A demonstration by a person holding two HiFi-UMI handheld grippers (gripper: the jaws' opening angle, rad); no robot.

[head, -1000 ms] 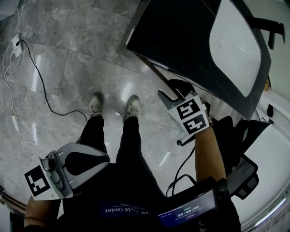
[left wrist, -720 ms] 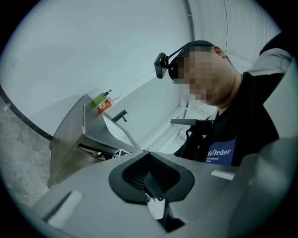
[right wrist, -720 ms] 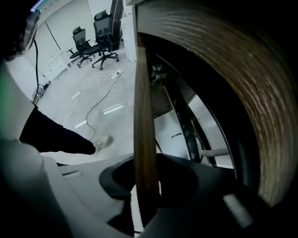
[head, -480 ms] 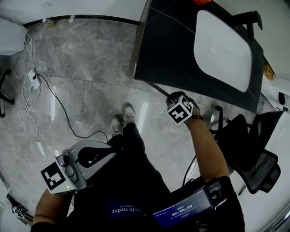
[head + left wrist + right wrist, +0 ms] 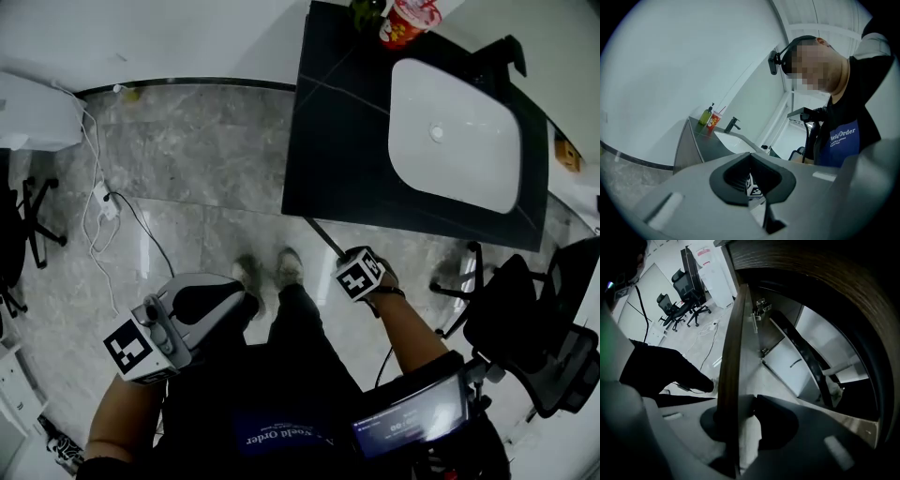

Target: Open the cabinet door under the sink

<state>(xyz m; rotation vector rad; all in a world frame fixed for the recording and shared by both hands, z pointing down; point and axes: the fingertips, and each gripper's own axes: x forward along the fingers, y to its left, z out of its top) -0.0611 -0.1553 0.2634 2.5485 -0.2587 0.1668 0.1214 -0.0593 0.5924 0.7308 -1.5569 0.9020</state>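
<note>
right gripper (image 5: 740, 420) closed on cabinet door (image 5: 730, 357), grey marble floor (image 5: 187, 169)

so the right gripper (image 5: 361, 278) sits on the thin edge of the cabinet door (image 5: 323, 237) sticking out from the black counter (image 5: 337, 141) with the white sink (image 5: 455, 136), left gripper (image 5: 239, 305) hovers over the floor (image 5: 187, 169), near left

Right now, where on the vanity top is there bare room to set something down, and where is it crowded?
Bare: the black countertop strip left of the white basin, in front of the red cup and green bottle. Crowded: that back corner, and the faucet side behind the basin. Right of the basin, only a narrow margin.
</note>
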